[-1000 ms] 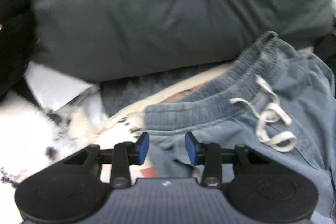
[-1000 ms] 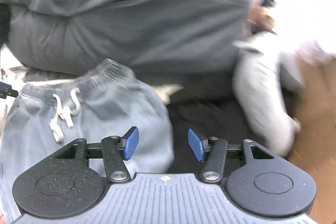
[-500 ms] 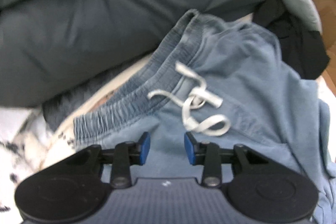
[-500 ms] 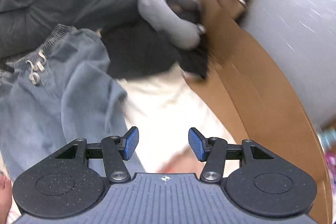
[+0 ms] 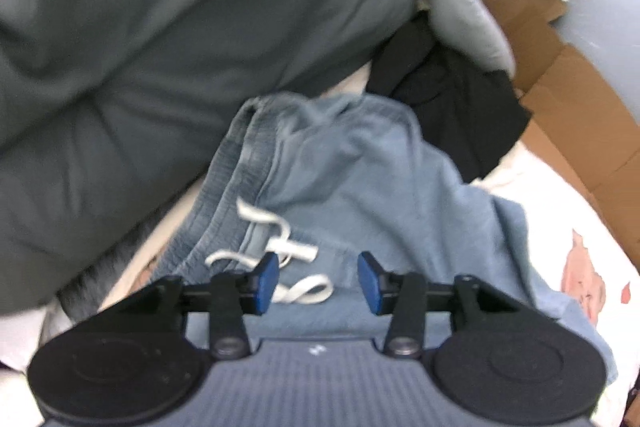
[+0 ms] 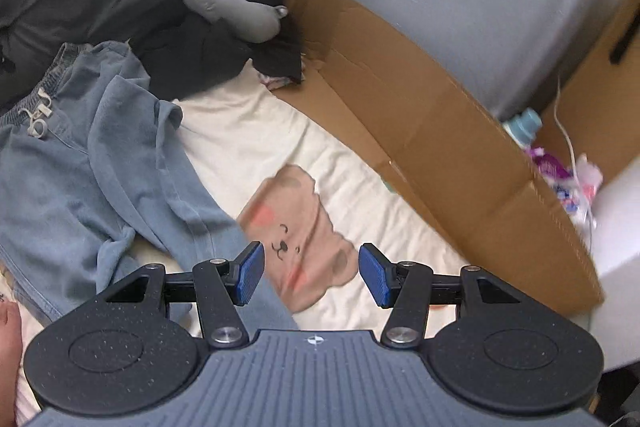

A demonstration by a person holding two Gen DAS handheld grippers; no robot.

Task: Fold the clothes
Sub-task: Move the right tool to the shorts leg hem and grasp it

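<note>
On the cream bedsheet (image 6: 248, 131) with the bear print (image 6: 298, 227) lie your blue sweatpants (image 5: 360, 179), crumpled, with the ribbed waistband (image 5: 224, 195) against the dark grey duvet (image 5: 160, 27) and the white drawstring (image 5: 280, 251) loose on the front. Your left gripper (image 5: 318, 281) hangs over the drawstring with the jaws wide apart and holds nothing. Your right gripper (image 6: 311, 273) is also wide and empty, over the bear print, just beside a trouser leg. Whether the left pads touch the cloth, you cannot tell. Both grippers cover the lower part of the sweatpants.
</note>
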